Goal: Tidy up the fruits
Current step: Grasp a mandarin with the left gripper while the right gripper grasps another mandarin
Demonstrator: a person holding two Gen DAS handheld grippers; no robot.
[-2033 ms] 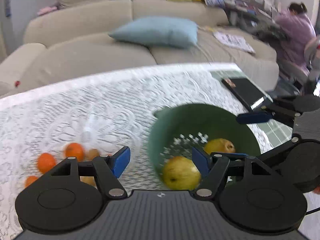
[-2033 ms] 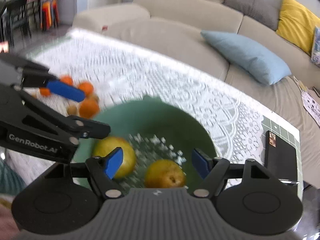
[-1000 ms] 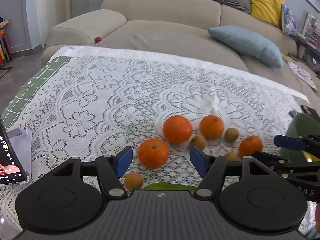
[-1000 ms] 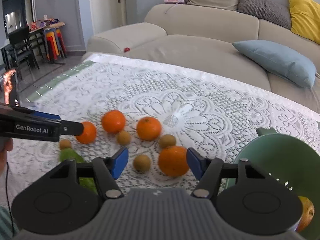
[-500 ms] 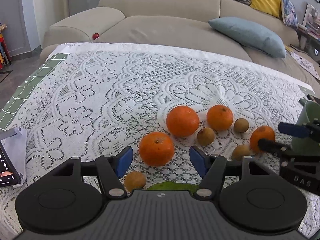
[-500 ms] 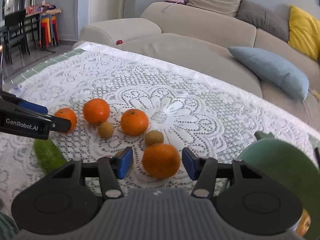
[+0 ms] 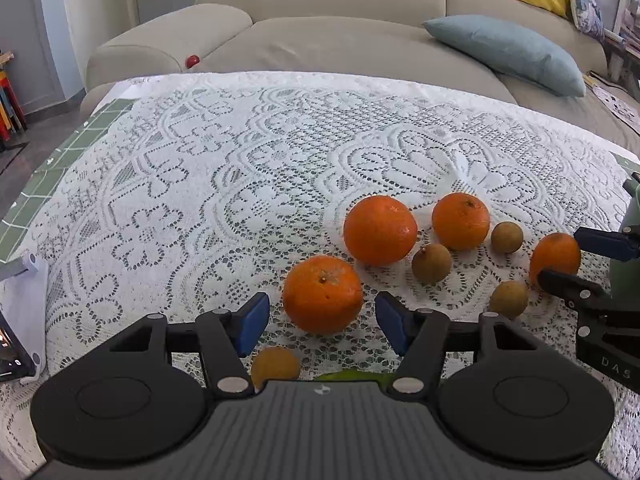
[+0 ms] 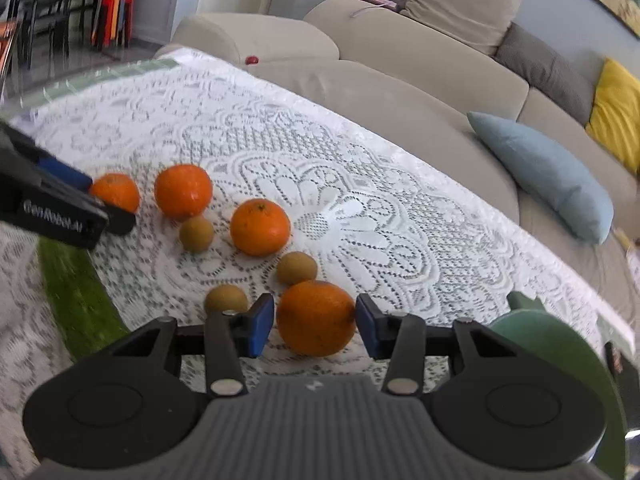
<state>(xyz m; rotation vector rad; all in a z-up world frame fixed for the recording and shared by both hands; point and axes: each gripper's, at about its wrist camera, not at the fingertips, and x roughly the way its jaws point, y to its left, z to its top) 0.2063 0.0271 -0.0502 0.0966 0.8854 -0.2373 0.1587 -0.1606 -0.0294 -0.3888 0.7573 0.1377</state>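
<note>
Most of the sorting looks undone to me: four oranges and a scatter of small brown fruits lie loose on the lace-covered surface (image 7: 240, 168), and the green colander (image 8: 560, 360) sits off at the right edge, its contents hidden. The right tongs (image 8: 315, 322) have just been closing around the nearest orange (image 8: 316, 322), blue pads at its flanks though I cannot tell if they press. The left tongs (image 7: 322, 322) have just been closing too, spread apart, straddling another orange (image 7: 322, 294) without touching it.
</note>
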